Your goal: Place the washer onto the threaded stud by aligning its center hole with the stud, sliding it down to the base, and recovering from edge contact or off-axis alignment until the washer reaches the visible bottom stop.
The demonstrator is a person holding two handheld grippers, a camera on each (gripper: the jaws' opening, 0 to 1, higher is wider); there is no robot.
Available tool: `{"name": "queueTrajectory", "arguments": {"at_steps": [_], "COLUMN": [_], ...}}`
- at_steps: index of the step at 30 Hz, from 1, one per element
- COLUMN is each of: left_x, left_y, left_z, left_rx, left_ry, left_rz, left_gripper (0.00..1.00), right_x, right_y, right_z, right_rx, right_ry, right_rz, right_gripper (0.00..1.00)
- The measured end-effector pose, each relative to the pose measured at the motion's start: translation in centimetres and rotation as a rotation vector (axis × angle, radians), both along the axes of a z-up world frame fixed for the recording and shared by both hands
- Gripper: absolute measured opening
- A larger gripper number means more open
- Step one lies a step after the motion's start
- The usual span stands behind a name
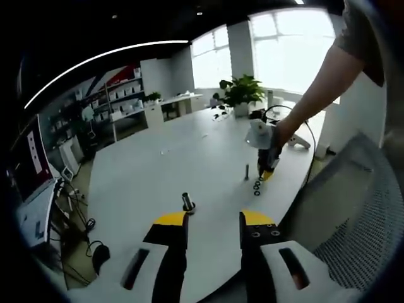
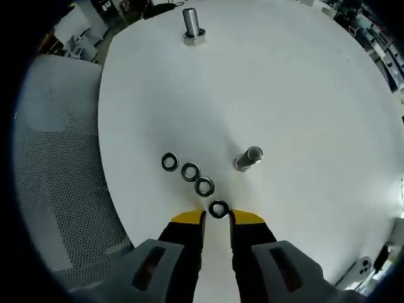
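in the right gripper view, four washers run in a diagonal row on the white table (image 2: 303,95); the farthest-left washer (image 2: 169,162) lies apart, and the nearest washer (image 2: 218,209) sits right at the tips of the right gripper (image 2: 217,218), whose jaws stand slightly apart, gripping nothing. just right stands a threaded stud (image 2: 248,158). in the left gripper view, the left gripper (image 1: 214,222) hovers wide open and empty.

We hold: left gripper (image 1: 213,222), jaws parted, over white table (image 1: 158,170); threaded stud (image 1: 188,202) just ahead; right gripper (image 1: 267,169) above washers (image 1: 257,186); bolt (image 1: 247,172).
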State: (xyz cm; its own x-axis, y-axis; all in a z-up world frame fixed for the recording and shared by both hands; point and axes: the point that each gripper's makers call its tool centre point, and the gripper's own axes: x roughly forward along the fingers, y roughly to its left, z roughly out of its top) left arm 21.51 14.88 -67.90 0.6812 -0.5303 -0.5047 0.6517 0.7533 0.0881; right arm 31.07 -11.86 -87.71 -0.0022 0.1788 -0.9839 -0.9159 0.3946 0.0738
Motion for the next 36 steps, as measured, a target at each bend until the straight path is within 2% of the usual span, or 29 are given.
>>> {"name": "queueTrajectory", "arguments": {"at_steps": [7, 14, 19, 23, 36], "left_x": [0.03, 0.0, 0.02, 0.0, -0.04], "left_y": [0.17, 0.14, 0.19, 0.19, 0.01], "left_z": [-0.09, -0.23, 0.0, -0.01, 0.24], "left_rx": [0.01, 0.022, 0.008, 0.006, -0.017], "left_ry": [0.001, 0.003, -0.001, 0.001, -0.003], "left_rz": [0.004, -0.001, 0.004, 0.003, 0.0], "left_gripper": [0.3, 0.29, 0.28, 0.28, 0.29], "right_x": [-0.06, -0.16, -0.07, -0.15, 0.03], "right_y": [0.02, 0.06, 0.27, 0.32, 0.4], "right_z": [-0.09, 0.01, 0.07, 0.0, -0.02], "right_rx": [-0.028, 0.004, 0.028, 0.014, 0.031], "right_ry": [-0.049, -0.051, -0.054, -0.082, -0.086], "right_rz": [0.073, 0.087, 0.027, 0.133, 0.084], "right_gripper": [0.16, 0.18, 0.19, 0.19, 0.19]}}
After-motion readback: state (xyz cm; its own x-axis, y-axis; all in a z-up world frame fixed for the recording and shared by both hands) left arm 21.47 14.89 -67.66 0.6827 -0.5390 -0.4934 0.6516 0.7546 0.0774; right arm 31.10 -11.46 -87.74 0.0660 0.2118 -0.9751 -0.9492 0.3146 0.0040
